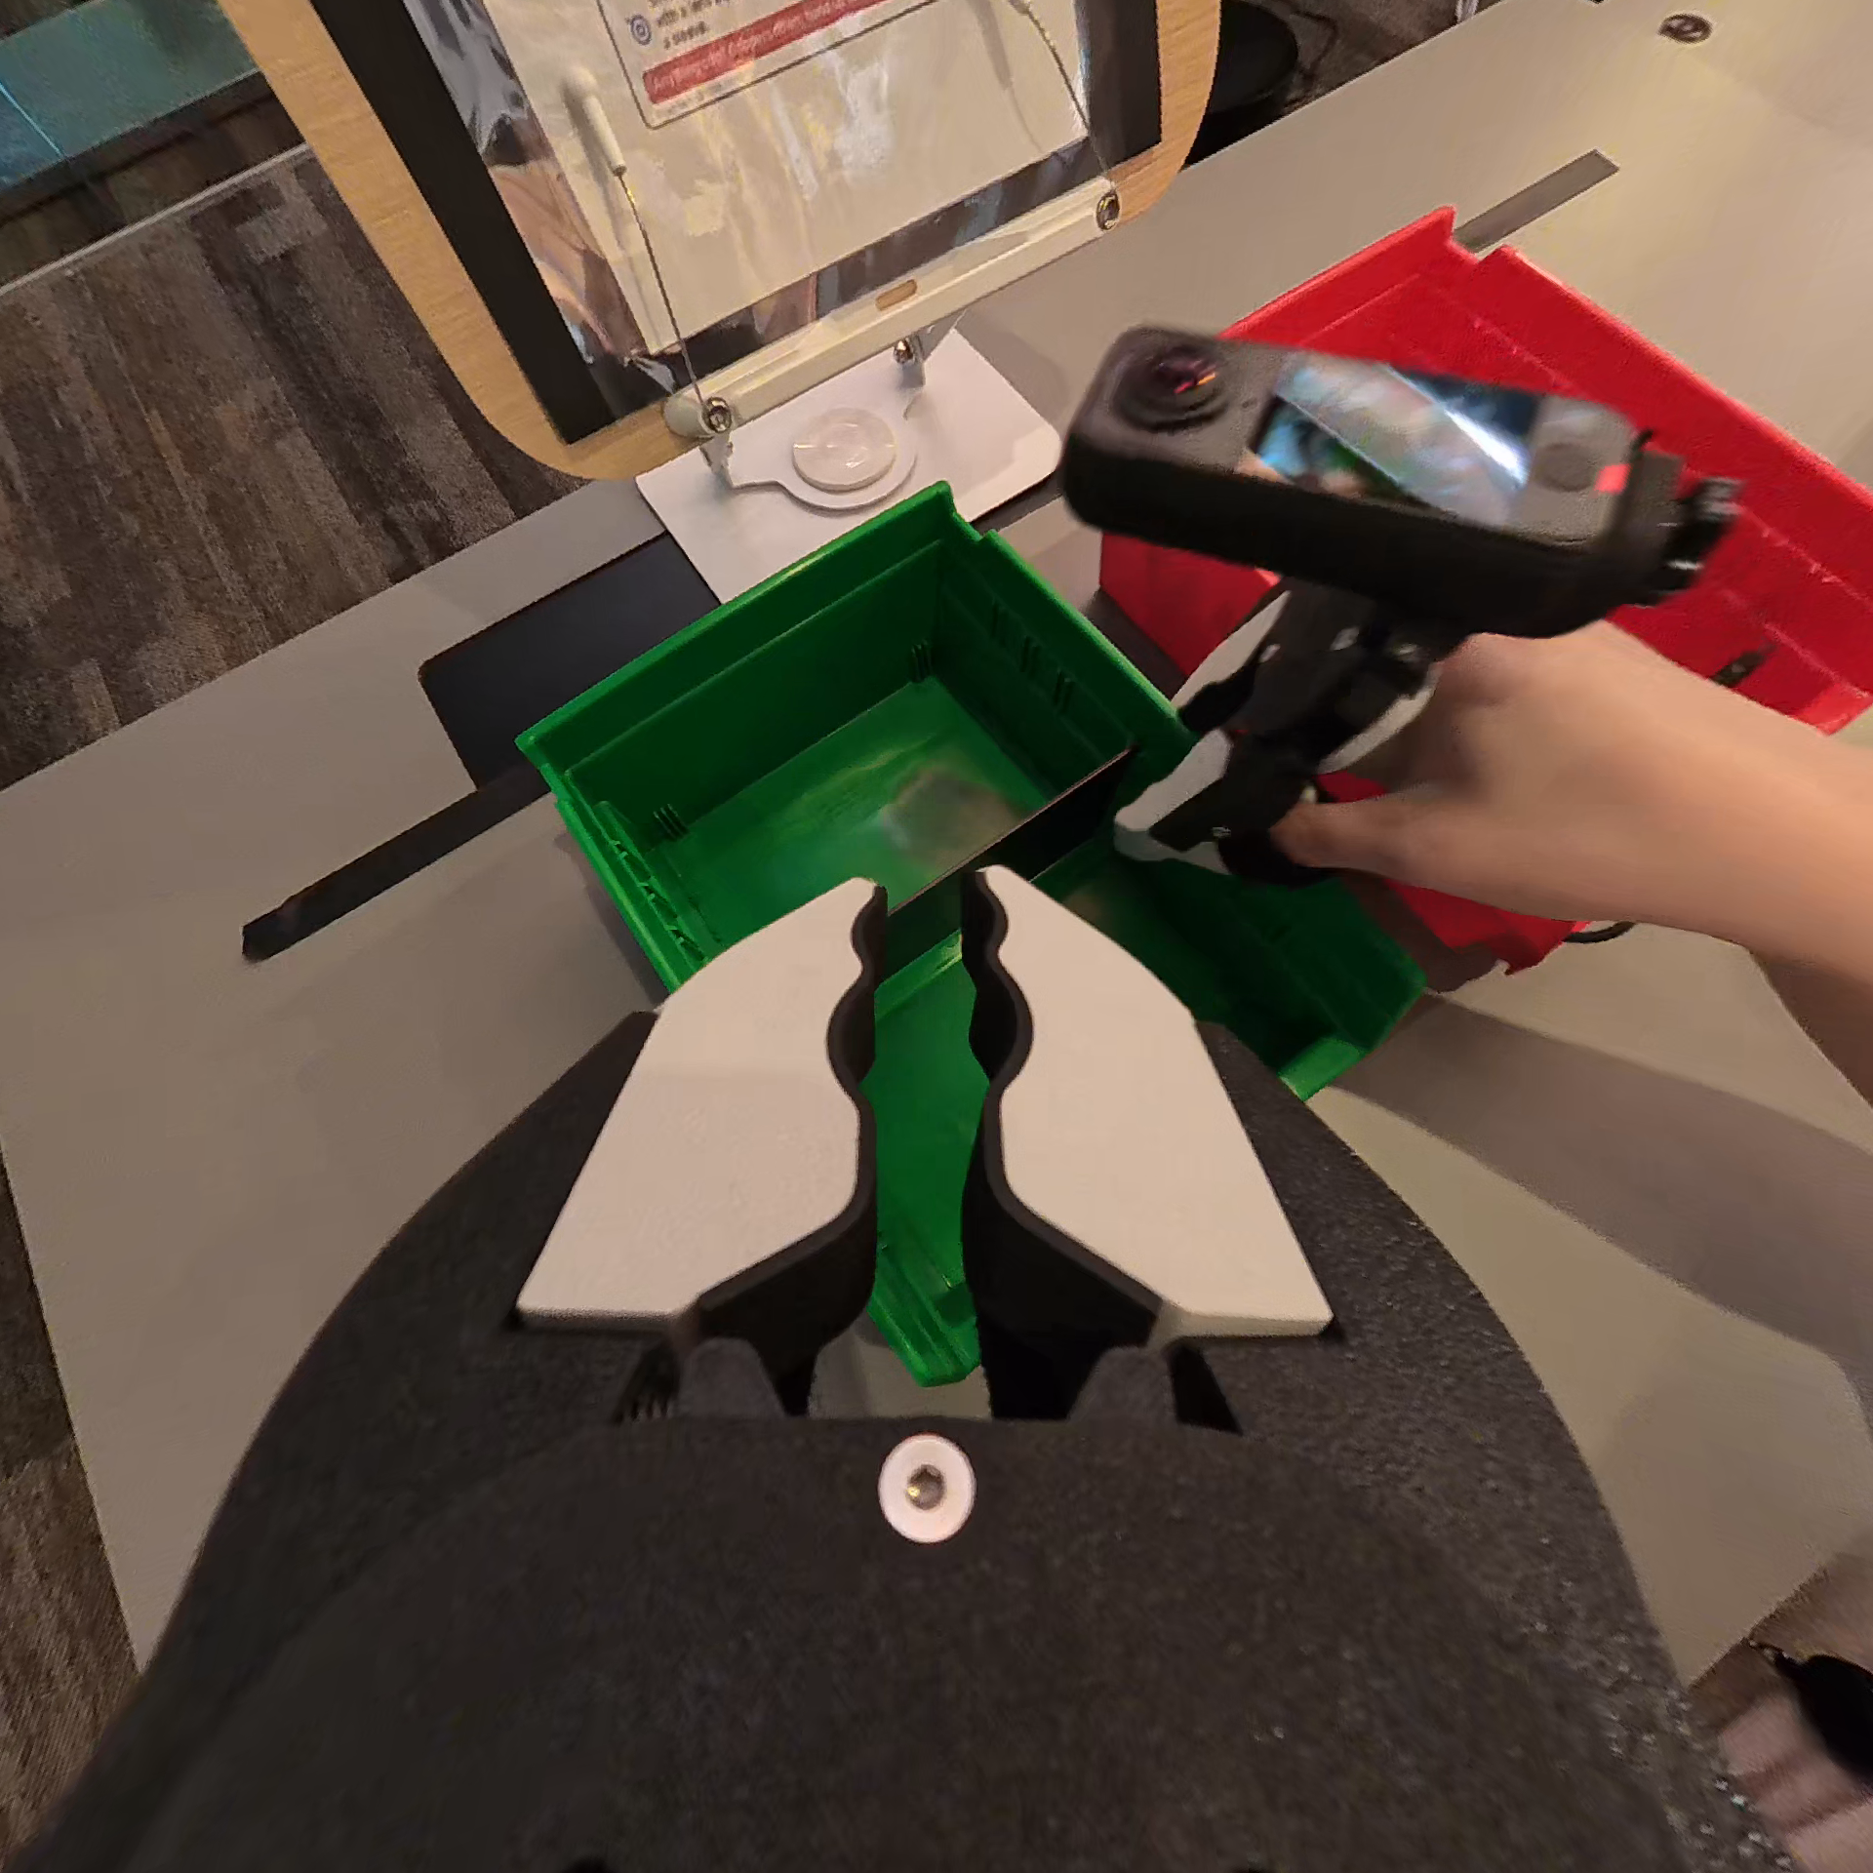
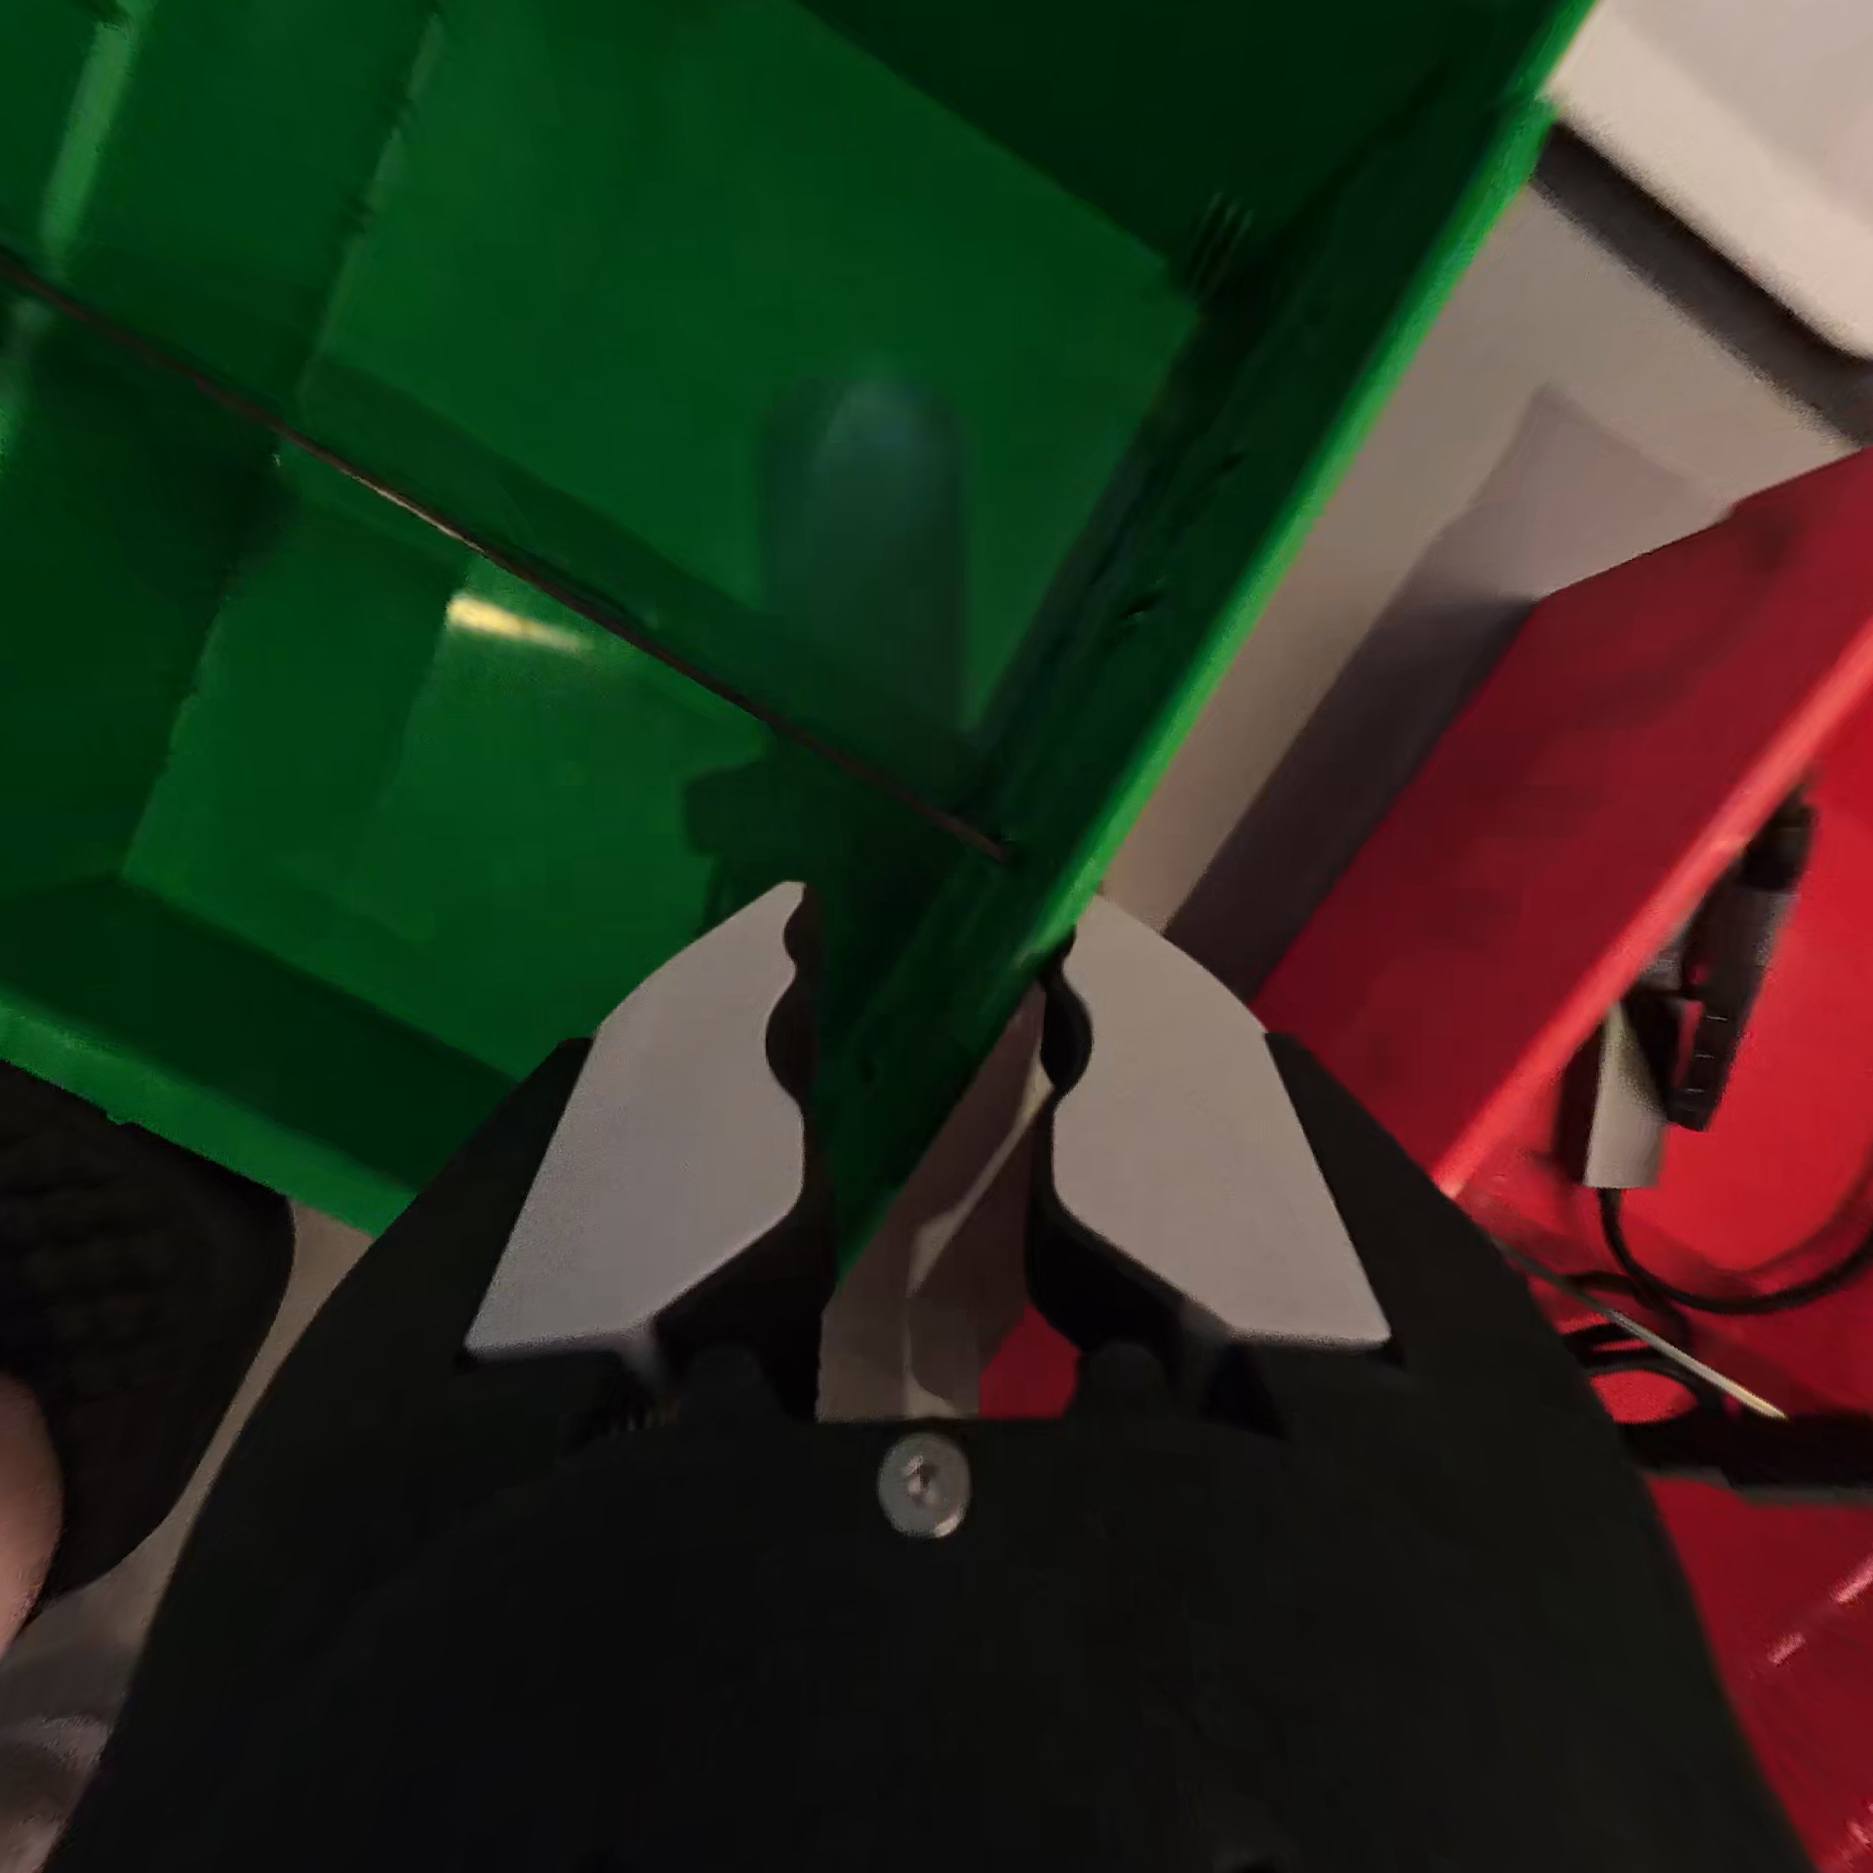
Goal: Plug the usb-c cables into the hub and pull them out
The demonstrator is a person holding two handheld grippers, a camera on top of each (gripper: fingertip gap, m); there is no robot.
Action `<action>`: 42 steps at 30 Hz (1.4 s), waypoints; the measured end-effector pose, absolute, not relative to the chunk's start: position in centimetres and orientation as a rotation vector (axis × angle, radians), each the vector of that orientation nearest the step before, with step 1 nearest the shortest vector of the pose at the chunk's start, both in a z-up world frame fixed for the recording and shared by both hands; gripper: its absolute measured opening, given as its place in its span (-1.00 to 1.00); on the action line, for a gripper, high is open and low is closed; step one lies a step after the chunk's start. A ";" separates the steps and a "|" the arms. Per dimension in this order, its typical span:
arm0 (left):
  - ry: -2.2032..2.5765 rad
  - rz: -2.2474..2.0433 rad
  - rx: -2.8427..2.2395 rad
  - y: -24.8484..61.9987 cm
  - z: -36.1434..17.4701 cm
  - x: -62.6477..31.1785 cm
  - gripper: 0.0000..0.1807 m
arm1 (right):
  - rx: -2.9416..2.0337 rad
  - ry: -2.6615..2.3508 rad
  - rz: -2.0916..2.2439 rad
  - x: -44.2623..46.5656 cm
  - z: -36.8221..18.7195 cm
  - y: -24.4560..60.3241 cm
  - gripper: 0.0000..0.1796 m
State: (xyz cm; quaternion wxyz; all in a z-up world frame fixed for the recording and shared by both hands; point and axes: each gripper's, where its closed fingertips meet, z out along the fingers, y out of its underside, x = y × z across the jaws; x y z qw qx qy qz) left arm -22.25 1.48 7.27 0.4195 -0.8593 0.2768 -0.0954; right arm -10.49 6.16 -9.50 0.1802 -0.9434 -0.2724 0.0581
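the left gripper [image 1: 924,902] is open over the green bin [image 1: 1307,973]. the right gripper [image 2: 938,927] is open, straddling its wall. the hub [image 2: 1713,1024] and cables lie in the red bin [image 2: 1520,912], so grabbing looks next.

We see print in one place only: a white printed sheet with a red-bordered band [image 1: 770,61] behind the clear panel of the wood-framed stand [image 1: 405,233] at the back of the grey table, in the left wrist view. It's cropped by the frame edge and glare-washed, with nothing legible. The right wrist view shows no writing.
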 end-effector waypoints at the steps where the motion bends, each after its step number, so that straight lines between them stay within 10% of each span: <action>1: 0.698 -0.243 -2.149 1.3 7.4 -22.2 -0.86 | -2.706 -0.777 0.141 -10.4 -10.2 6.2 -0.47; 21: 0.719 -0.331 -2.065 0.1 8.8 -22.2 -0.87 | -2.975 -0.621 0.307 -9.3 -13.6 6.4 -0.92; 34: 0.536 -0.541 -1.611 -4.2 17.9 -22.4 -0.92 | -2.928 -0.754 0.573 -9.0 -3.3 5.7 -0.92; 42: 0.567 -0.628 -1.749 -3.2 14.8 -21.0 -0.40 | -2.770 -0.463 0.688 4.1 6.7 6.8 -0.94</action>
